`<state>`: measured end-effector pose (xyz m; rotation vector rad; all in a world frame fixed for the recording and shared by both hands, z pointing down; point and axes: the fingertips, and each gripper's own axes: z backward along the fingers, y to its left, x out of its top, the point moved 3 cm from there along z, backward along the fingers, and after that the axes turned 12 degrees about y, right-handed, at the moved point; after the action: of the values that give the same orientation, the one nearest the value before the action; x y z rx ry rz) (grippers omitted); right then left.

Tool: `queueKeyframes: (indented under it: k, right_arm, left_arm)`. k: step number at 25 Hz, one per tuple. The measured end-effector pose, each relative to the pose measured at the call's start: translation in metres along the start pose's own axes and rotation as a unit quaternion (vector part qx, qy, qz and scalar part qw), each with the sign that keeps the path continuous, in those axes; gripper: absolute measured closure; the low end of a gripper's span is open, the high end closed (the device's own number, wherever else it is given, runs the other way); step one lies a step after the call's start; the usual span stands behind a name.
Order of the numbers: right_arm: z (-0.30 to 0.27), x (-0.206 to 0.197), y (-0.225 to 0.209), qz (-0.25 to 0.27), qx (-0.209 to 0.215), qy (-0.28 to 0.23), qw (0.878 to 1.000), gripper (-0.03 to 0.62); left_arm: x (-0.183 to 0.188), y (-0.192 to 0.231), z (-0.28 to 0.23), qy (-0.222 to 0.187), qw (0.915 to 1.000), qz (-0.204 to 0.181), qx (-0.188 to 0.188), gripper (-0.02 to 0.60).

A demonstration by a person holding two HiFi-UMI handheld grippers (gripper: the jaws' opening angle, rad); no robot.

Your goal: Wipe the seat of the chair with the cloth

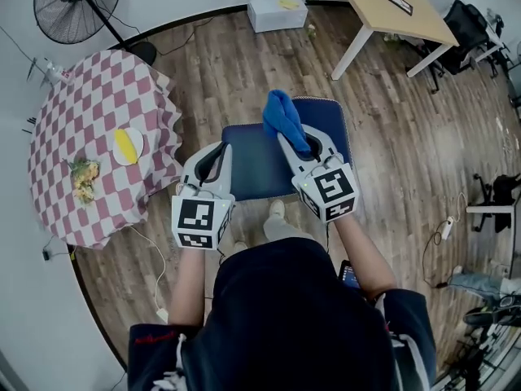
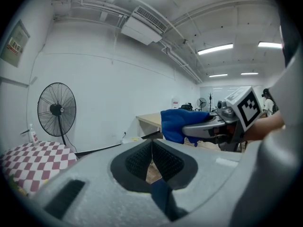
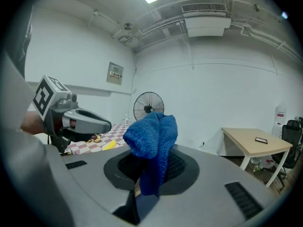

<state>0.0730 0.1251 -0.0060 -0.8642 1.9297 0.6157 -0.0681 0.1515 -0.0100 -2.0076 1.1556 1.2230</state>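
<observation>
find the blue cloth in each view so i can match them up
Head view: blue cloth sits upper centre, bunched at the right gripper tip above the chair seat.
Left gripper view: right of centre, in the right gripper's grip.
Right gripper view: dead centre, clamped between its own jaws.
Shared landmark: the standing fan, in all three.

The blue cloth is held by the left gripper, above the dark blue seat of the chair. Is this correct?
Not quite. The blue cloth is held by the right gripper, not the left; the right gripper view shows its jaws closed on it. The left gripper is shut and empty. The rest stands: the cloth is above the dark blue seat.
</observation>
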Motion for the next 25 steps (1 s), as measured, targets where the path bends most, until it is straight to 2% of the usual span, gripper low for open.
queueKeyframes:
  k: [6, 15, 19, 25]
  right_arm:
    - [-0.03, -0.01, -0.043, 0.006, 0.039, 0.018, 0.999, 0.536]
    - [-0.069, -0.039, -0.084, -0.012, 0.071, 0.049, 0.996, 0.536]
    - [-0.085, -0.059, -0.089, -0.026, 0.073, 0.068, 0.995, 0.536]
    - [-0.11, -0.108, -0.086, -0.073, 0.068, 0.121, 0.988, 0.536]
  left_arm:
    - [0.01, -0.005, -0.054, 0.025, 0.9995, 0.011, 0.018, 0.565]
    - [-0.004, -0.009, -0.112, 0.071, 0.9969, 0.018, 0.029, 0.565]
    - [-0.023, -0.005, -0.132, 0.09, 0.9955, 0.023, 0.017, 0.565]
    - [-0.063, -0.003, -0.169, 0.139, 0.9897, 0.018, -0.029, 0.565]
